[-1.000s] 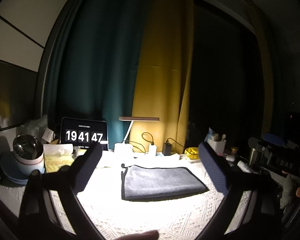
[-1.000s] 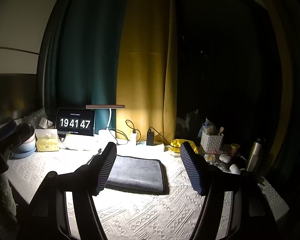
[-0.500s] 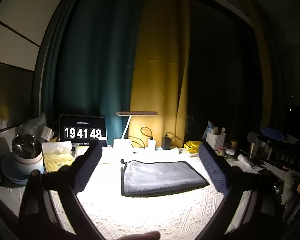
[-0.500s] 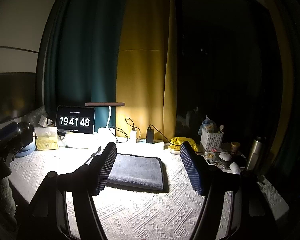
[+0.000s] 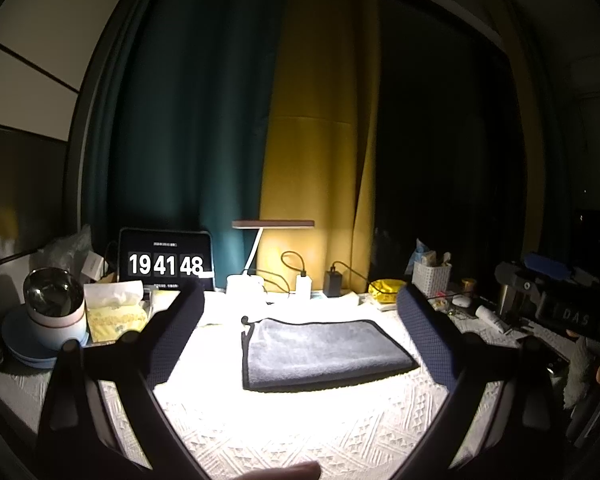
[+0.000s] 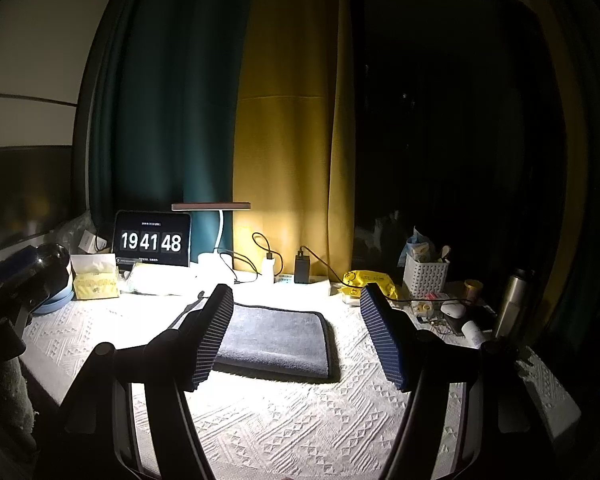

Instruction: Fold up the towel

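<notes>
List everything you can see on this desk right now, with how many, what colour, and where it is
towel: one, grey with dark edging, lying flat mid-desk
tablecloth: one, white, textured, covering desk
clock screen: one, black, reads 19 41 48, back left
desk lamp: one, white stem, lit, back centre
tissue box: one, yellow, left
steel cup: one, on blue plate, far left
chargers: two, one white, one black, at curtain
white basket: one, back right
yellow packet: one, beside basket
steel flask: one, far right
left gripper: open, empty
right gripper: open, empty
</notes>
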`<state>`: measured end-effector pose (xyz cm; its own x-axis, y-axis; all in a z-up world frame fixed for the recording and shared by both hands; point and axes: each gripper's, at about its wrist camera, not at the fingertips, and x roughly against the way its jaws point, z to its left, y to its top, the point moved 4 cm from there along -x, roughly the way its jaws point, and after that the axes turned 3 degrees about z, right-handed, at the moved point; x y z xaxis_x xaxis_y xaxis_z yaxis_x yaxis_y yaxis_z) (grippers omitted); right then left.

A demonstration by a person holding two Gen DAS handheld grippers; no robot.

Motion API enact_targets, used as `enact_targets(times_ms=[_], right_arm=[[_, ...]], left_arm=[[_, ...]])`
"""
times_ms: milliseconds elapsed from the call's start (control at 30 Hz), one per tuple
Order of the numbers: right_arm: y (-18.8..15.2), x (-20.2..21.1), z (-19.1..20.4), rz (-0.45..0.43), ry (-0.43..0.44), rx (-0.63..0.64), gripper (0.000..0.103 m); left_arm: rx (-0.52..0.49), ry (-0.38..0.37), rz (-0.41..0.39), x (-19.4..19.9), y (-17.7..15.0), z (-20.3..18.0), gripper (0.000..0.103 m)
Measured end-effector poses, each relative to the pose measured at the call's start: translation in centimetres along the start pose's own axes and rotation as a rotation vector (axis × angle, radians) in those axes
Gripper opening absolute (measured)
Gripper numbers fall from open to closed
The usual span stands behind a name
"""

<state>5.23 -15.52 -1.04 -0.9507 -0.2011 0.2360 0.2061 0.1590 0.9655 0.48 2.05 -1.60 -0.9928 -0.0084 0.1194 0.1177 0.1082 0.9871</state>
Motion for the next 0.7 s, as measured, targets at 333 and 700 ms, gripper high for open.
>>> enact_targets(times_ms=[333,700], right_arm=[[0.02,-0.03,0.00,0.004,0.004,-0.001,0.069],[-0.15,-0.18,0.11,0.008,0.007,0.001,0.069]], left_arm=[[0.002,0.007,0.006,-0.10,-0.11,0.09,0.098],[0.007,0.011,0.011,-0.12,-0.20,0.24,0.098]])
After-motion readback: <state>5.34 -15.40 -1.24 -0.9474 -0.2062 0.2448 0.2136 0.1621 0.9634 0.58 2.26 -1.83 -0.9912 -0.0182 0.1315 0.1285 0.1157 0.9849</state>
